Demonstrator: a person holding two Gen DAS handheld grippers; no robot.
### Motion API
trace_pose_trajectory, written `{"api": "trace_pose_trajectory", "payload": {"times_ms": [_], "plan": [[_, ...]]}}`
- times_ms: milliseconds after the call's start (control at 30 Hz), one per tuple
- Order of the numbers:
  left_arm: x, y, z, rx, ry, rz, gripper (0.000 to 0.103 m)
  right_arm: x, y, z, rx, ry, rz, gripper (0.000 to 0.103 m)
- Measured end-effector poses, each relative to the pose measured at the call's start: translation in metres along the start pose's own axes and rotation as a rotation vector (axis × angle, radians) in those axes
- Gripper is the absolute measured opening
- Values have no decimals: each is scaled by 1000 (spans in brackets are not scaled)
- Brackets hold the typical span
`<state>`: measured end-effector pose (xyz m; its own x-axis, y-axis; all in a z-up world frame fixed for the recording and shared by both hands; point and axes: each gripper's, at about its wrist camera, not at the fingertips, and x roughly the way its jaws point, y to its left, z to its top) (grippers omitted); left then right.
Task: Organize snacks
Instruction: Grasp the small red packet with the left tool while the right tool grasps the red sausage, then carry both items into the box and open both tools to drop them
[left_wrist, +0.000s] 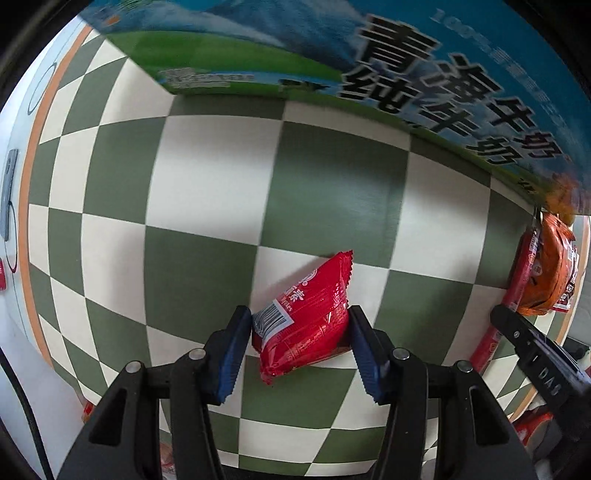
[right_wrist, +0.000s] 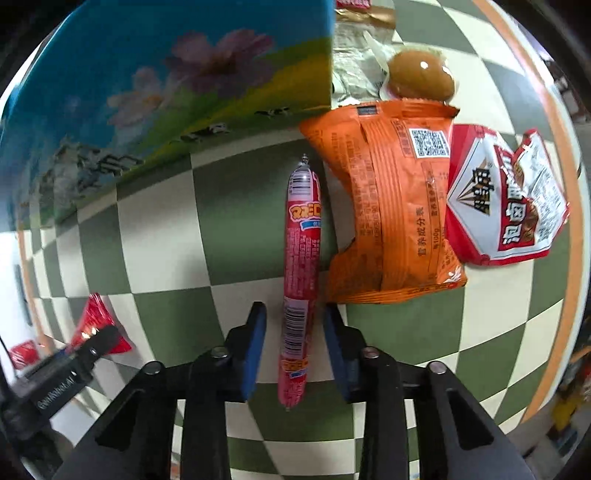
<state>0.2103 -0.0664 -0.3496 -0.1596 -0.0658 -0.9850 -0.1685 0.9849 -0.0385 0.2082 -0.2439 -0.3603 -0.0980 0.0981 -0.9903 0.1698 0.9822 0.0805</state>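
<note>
My left gripper (left_wrist: 300, 317) is closed on a small red snack packet (left_wrist: 304, 314), both blue pads touching its sides, on the green-and-cream checkered cloth (left_wrist: 207, 206). My right gripper (right_wrist: 295, 314) is open around a long red sausage stick (right_wrist: 301, 266) lying lengthwise between its pads, with small gaps on both sides. An orange snack bag (right_wrist: 391, 210) lies just right of the sausage. A blue-and-green milk carton box (left_wrist: 406, 66) stands behind; it also shows in the right wrist view (right_wrist: 166, 96).
A red-and-white snack bag (right_wrist: 506, 199) and a wrapped brown egg (right_wrist: 421, 75) lie right of the orange bag. The left gripper and red packet (right_wrist: 98, 325) appear at the right view's left edge. The cloth's orange border (right_wrist: 565, 184) marks the table edge.
</note>
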Motion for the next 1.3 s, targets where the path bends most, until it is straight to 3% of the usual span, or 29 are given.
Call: {"api": "trace_pose_trajectory", "payload": {"times_ms": [33,67,533,700,1000,1200,1300], "plan": [[-1,-2,1,2,1,1,51,0,3,-2,-13,-7,-9,29],[0,-4,-1,3,0,2,51,0,5,-3,-31,-17,-21,20],[0,-6,-5,23,7,6,51,-1,13,-12,-75,-34,-9,19],[-22,-9,-13,48,-9,-41,51,-9,4,-17,-75,-31,39,19],[-136,-25,-38,112,-175,-165,51,-105,11,-49,-160,-128,244,19],[-198,-21,-1,123,-271,-196,51,-188,20,-28,-200,-243,333,19],[-214,-14,30,102,-295,-187,51,-218,24,4,-212,-314,315,19]]}}
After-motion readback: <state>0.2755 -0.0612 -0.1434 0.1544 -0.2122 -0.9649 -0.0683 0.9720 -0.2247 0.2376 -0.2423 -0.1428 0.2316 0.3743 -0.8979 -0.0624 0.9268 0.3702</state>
